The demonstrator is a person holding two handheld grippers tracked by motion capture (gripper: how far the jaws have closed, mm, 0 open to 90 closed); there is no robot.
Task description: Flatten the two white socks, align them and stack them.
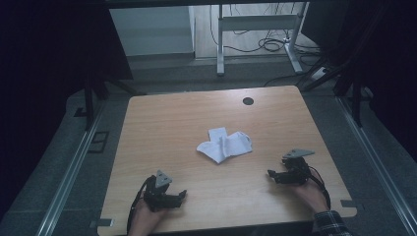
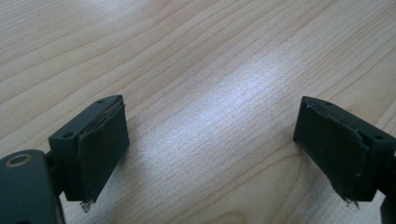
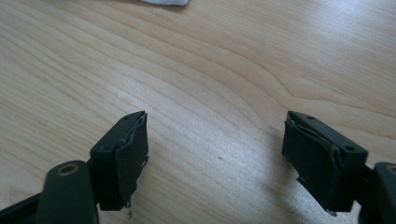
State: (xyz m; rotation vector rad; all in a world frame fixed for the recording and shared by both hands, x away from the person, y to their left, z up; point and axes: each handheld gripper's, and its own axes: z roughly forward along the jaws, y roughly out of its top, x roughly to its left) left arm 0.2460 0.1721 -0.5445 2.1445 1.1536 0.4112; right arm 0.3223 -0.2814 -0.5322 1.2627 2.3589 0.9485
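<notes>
Wooden table, white socks (crumpled) mid-table

A crumpled white fabric sock lies on the light wood-grain tabletop, both hand-held grippers, left and right, are black with grey plates, and one sleeve is dark plaid.

No writing, label, brand, number or sign could be read anywhere: the wooden counter was plain grain, and the white cloth on it bore no legible mark.
</notes>
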